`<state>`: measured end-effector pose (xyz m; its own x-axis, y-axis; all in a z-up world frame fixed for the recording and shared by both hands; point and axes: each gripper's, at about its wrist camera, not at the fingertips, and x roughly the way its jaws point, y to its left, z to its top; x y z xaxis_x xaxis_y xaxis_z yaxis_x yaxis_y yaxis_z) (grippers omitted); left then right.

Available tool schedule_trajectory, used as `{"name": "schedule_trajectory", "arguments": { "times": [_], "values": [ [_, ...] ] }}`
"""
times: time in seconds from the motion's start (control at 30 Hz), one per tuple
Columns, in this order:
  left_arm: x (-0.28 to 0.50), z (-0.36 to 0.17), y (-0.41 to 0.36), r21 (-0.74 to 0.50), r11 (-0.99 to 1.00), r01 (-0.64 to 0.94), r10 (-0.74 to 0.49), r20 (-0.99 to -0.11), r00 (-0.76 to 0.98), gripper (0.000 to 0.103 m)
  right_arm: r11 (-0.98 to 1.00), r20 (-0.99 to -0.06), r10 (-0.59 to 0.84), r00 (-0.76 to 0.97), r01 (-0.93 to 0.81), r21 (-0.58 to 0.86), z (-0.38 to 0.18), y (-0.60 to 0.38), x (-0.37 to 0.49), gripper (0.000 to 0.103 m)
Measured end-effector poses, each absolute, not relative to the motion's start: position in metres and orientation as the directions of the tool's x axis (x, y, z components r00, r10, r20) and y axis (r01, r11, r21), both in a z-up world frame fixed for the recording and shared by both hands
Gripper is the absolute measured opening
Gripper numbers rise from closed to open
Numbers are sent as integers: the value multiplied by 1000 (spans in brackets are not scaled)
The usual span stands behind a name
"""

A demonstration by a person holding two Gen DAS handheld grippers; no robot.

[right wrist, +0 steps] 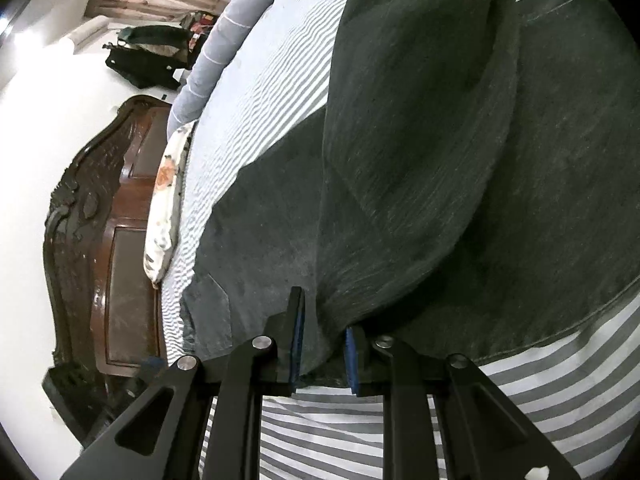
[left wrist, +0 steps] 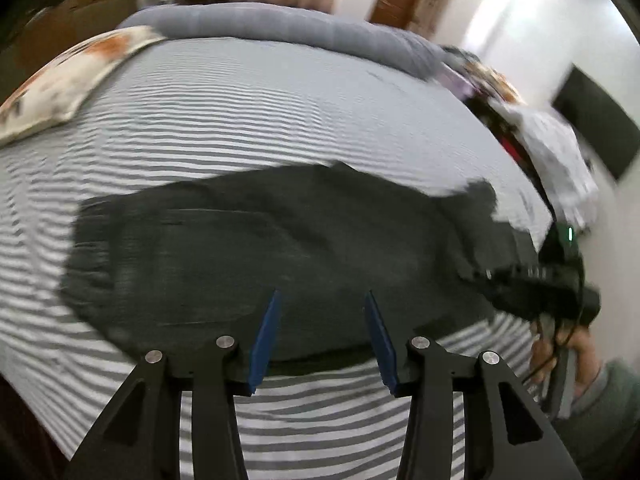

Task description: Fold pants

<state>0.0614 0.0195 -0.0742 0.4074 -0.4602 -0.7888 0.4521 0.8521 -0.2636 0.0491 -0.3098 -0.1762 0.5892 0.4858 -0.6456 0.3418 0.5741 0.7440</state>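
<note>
Dark grey pants point(left wrist: 260, 248) lie on a grey-and-white striped bed sheet point(left wrist: 240, 112). My left gripper point(left wrist: 322, 300) is open and empty, its blue pads just above the near edge of the pants. My right gripper point(right wrist: 322, 312) is shut on a raised fold of the pants point(right wrist: 400, 160), which drapes up and away from the jaws. In the left wrist view the right gripper point(left wrist: 536, 280) sits at the right end of the pants, held by a hand.
A floral pillow point(left wrist: 68, 80) and a grey rolled blanket point(left wrist: 280, 28) lie at the far side of the bed. Piled clothes point(left wrist: 548, 144) sit at the right edge. A carved wooden headboard point(right wrist: 116, 240) stands beyond the pillow.
</note>
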Motion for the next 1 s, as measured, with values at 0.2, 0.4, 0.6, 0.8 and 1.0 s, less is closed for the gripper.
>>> {"name": "schedule_trajectory", "arguments": {
  "times": [0.2,0.4,0.6,0.8,1.0],
  "values": [
    [36,-99,-60,-183,761,622,-480,-803,352,46,566,-643,486,592,348,748,-174,-321,51,19],
    [18,-117,-122,-102,679,727,-489,-801,344,46,518,-610,515,602,348,781,-176,-327,53,19],
    [24,-134,-151,-62,686,725,-466,-802,373,46,504,-591,541,598,333,797,-172,-330,60,19],
    [29,-149,-177,-37,662,749,-450,-819,357,46,476,-559,567,604,314,822,-173,-334,60,19],
    [42,-158,-195,-23,669,743,-425,-832,357,8,448,-541,581,608,315,836,-183,-340,58,19]
  ]
}}
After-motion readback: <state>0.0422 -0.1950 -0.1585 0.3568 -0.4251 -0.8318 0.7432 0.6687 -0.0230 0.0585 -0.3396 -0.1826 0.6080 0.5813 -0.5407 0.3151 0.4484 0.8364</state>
